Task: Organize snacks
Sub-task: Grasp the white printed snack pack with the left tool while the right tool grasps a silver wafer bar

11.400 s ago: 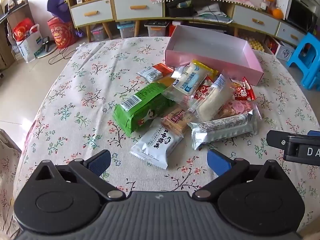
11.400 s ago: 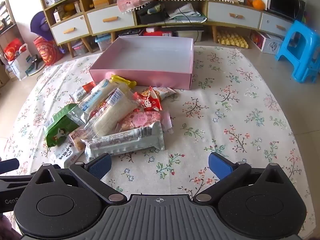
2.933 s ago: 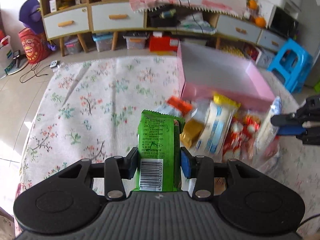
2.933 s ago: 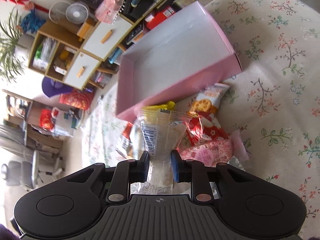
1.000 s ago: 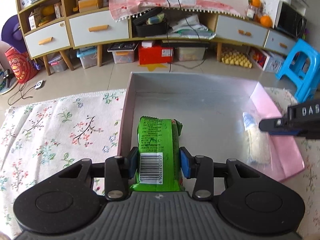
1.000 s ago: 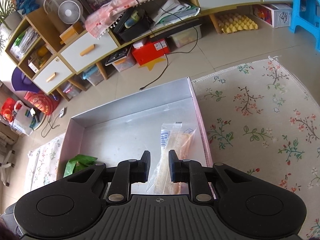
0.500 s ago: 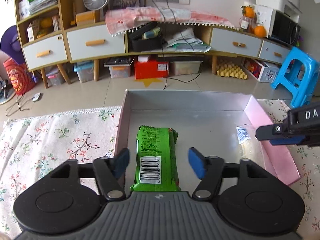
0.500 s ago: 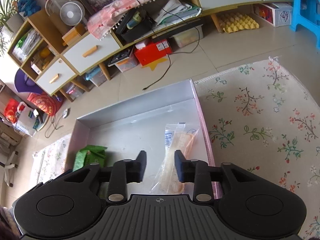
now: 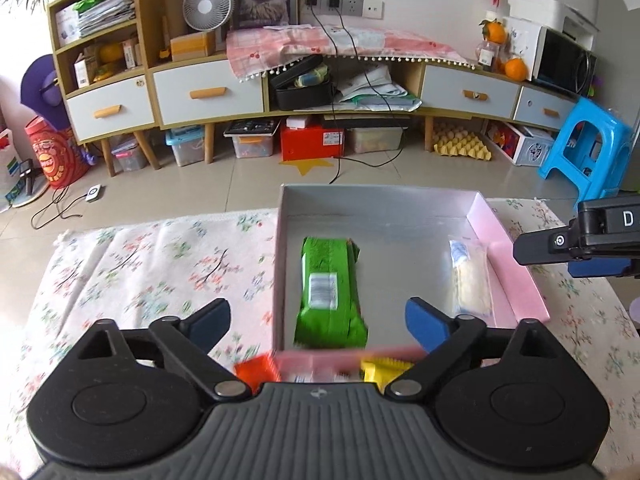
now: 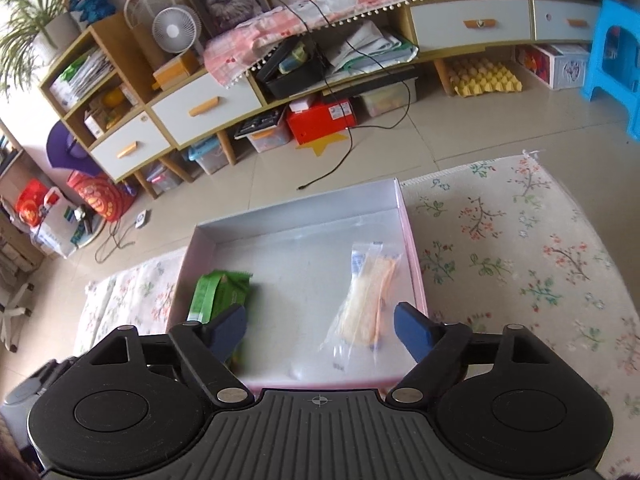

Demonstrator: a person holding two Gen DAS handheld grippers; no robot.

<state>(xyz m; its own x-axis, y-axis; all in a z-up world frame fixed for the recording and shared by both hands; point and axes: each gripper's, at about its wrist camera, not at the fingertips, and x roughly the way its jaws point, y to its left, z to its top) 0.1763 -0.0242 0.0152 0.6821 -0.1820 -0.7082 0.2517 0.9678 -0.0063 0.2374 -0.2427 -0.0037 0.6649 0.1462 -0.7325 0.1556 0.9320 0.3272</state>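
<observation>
The pink box [image 9: 516, 280] with a grey inside sits on the flowered tablecloth. A green snack pack [image 9: 330, 300] lies on the box's left side and a clear-wrapped pastry [image 9: 470, 280] on its right side. My left gripper [image 9: 318, 320] is open and empty, above the box's near edge. In the right wrist view the green pack [image 10: 218, 294] and the pastry [image 10: 366, 300] lie in the box [image 10: 412, 248]. My right gripper [image 10: 320, 326] is open and empty above them. It also shows at the right edge of the left wrist view [image 9: 580, 240].
Orange [image 9: 256, 372] and yellow [image 9: 382, 368] snack wrappers peek out in front of the box, partly hidden by the left gripper. The flowered tablecloth [image 10: 520, 248] spreads right of the box. A low cabinet [image 9: 208, 92] and a blue stool [image 9: 588, 148] stand beyond the table.
Both grippers have opened wide and pulled back. The green pack and the pastry, held a second ago, now lie in the box.
</observation>
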